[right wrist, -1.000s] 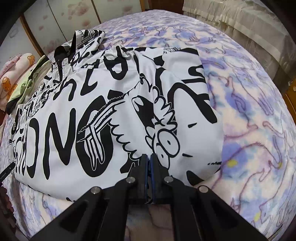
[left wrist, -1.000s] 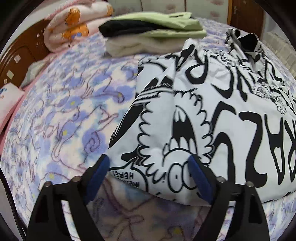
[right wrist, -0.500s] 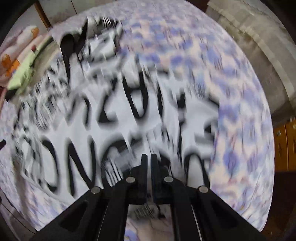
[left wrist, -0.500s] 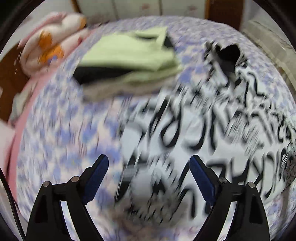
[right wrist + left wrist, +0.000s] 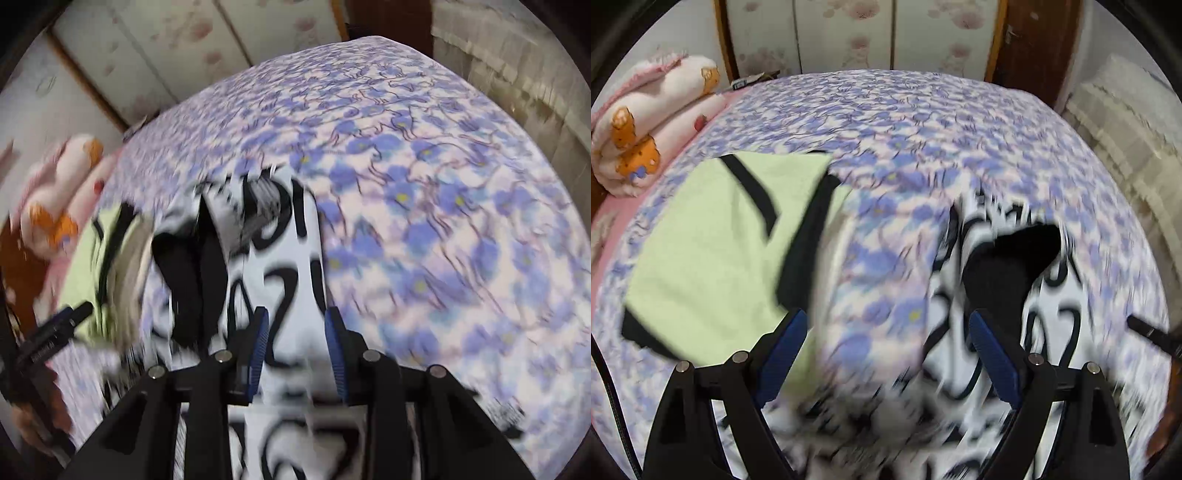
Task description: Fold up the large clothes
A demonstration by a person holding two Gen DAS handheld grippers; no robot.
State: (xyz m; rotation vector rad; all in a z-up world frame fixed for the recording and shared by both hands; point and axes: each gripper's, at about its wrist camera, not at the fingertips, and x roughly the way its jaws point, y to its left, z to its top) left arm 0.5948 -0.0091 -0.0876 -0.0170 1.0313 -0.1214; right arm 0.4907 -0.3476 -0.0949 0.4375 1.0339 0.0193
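Left view only: green folded clothes (image 5: 701, 251) (blurred)

Bedspread (image 5: 923, 122): blue-violet flowers on pale pink-white. Garment (image 5: 291, 258): white, bold black lettering and cartoon print, black lining. Folded clothes (image 5: 701, 251): pale green, black trim. Rolled blanket (image 5: 646, 122): pink, orange bears.

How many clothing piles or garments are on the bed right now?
2: the black-and-white printed garment under the grippers, and a folded stack topped by a light-green piece beside it, toward the rolled pink blanket. Blur may hide more.
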